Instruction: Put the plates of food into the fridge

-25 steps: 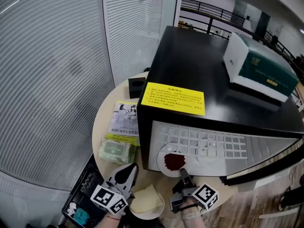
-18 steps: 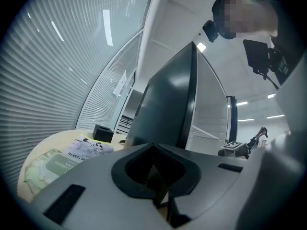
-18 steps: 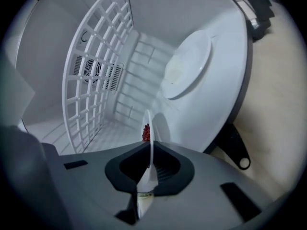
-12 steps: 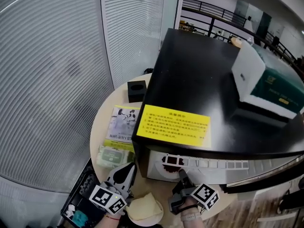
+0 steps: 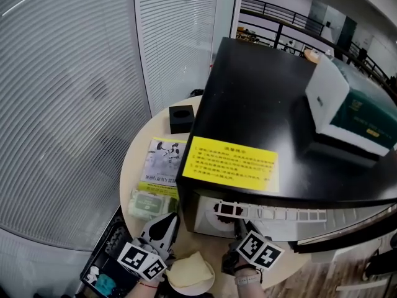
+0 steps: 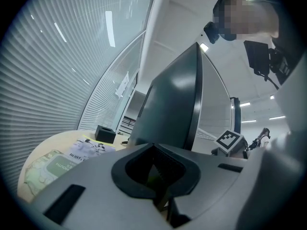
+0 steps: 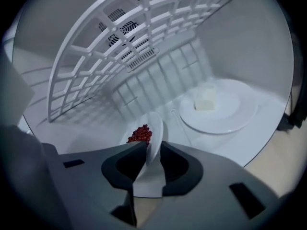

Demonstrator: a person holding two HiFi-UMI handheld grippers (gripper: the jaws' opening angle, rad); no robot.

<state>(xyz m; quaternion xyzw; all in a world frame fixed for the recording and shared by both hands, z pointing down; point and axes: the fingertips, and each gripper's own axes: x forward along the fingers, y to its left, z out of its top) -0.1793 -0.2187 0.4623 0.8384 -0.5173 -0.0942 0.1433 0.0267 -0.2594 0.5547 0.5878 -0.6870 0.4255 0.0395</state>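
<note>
At the table's near edge, a white plate with a pale yellow slice lies just beside the left gripper, whose jaws are pressed together on nothing. The right gripper reaches into the fridge. Its jaws have just been opening, and the rim of the red-berry plate is loose between them, just inside the front edge. Farther in, apart to the right, sits a plate holding a pale cube, with bare floor beyond under the wire shelf.
</note>
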